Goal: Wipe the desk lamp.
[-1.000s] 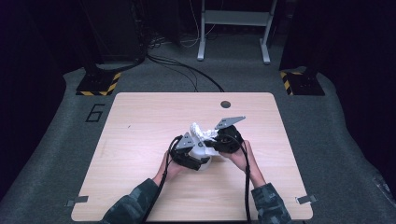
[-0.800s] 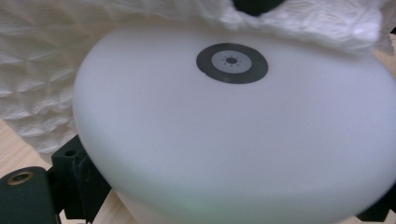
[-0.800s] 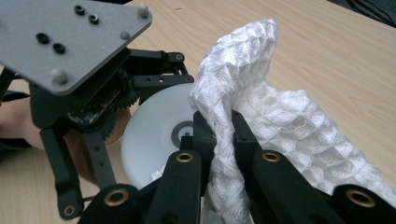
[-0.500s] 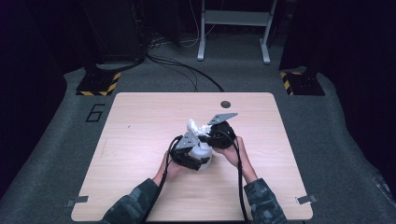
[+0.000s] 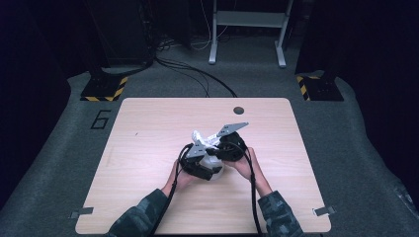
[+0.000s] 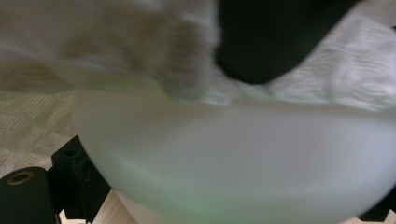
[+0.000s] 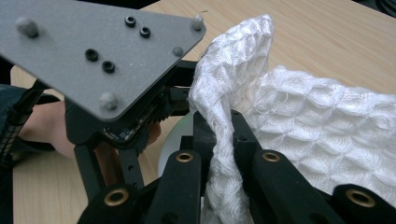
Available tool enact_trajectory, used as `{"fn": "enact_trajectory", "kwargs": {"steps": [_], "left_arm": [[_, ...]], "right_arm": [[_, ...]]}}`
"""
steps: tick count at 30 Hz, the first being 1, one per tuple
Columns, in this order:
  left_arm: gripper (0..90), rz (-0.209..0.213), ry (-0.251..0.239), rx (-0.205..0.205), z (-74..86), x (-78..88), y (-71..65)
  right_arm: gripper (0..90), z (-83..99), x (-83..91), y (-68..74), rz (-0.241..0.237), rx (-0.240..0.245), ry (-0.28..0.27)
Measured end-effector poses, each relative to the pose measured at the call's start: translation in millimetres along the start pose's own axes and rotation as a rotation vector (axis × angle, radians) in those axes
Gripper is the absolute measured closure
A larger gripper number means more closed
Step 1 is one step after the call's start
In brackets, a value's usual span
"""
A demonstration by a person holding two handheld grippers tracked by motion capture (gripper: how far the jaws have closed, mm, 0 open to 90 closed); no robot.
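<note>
Clenching a fold of white waffle cloth (image 7: 224, 140) in the right claw (image 7: 219, 154) over a white bowl (image 6: 233, 163) gripped wide by the left claw (image 5: 197, 165) at mid table (image 5: 148, 128), beyond them floor cables (image 5: 192, 74) and a grey stand (image 5: 247, 29).
</note>
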State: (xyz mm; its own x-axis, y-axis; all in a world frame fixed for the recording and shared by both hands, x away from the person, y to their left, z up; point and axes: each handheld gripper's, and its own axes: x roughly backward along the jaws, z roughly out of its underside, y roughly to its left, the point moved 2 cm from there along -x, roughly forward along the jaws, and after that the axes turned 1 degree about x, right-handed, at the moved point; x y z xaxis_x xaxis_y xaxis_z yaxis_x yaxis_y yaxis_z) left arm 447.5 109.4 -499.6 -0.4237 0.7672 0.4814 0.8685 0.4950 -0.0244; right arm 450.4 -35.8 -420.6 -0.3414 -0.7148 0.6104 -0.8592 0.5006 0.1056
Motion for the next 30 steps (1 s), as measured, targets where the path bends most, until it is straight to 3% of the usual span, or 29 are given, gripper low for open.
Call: {"fn": "enact_trajectory", "kwargs": {"steps": [16,30], "left_arm": [[8.6,0.006,-0.006,0.012,0.8,-0.2,-0.6],[8.6,0.008,-0.004,0.014,0.8,-0.3,-0.6]], "right_arm": [[85.1,15.3,17.0,-0.1,0.004,-0.021,-0.035],[85.0,26.0,30.6,-9.6,0.058,-0.067,-0.063]]}}
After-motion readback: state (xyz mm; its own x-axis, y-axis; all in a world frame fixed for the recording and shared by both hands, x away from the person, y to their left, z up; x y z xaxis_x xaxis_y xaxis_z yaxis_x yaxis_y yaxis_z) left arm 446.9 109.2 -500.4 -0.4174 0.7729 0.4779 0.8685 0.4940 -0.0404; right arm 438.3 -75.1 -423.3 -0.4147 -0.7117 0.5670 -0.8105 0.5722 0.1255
